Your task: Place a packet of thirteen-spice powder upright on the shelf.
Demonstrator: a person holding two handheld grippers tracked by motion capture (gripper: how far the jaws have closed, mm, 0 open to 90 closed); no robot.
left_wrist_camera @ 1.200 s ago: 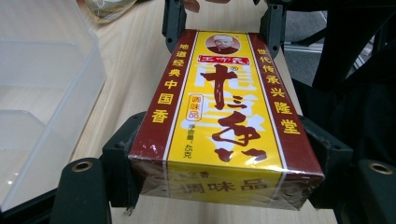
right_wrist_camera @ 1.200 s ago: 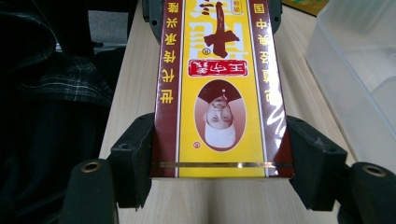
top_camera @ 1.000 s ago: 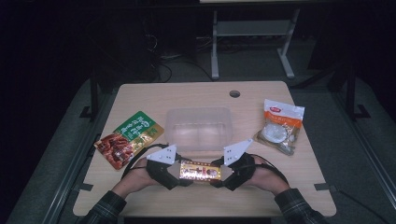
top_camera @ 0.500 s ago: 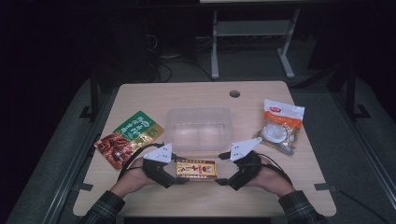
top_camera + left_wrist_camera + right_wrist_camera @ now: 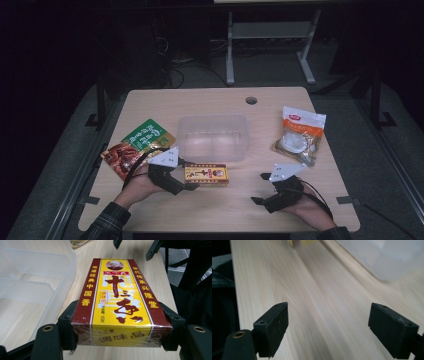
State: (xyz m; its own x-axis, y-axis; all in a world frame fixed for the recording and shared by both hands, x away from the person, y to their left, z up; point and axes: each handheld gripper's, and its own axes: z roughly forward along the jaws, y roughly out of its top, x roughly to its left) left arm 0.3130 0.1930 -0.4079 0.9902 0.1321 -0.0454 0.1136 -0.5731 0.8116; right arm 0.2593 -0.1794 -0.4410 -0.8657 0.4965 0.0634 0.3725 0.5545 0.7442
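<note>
A yellow and dark-red box of seasoning (image 5: 206,174) lies flat on the wooden table, just in front of a clear plastic container (image 5: 214,150). My left gripper (image 5: 189,180) is shut on the box's left end; in the left gripper view both pads press the sides of the box (image 5: 117,302). My right gripper (image 5: 260,188) stands apart to the right of the box, near the front edge. Its jaws have just been opening, and in the right gripper view the right gripper (image 5: 328,325) is open over bare table with nothing between the pads.
A green and red snack pouch (image 5: 137,147) lies at the left of the table. A white and orange pouch (image 5: 300,135) lies at the right. The table has a cable hole (image 5: 251,100) near its far edge. The container (image 5: 30,277) sits close beside the held box.
The right gripper let go of the box's right end and moved away to the right and toward the front edge. The left gripper kept its hold and stayed in place.
</note>
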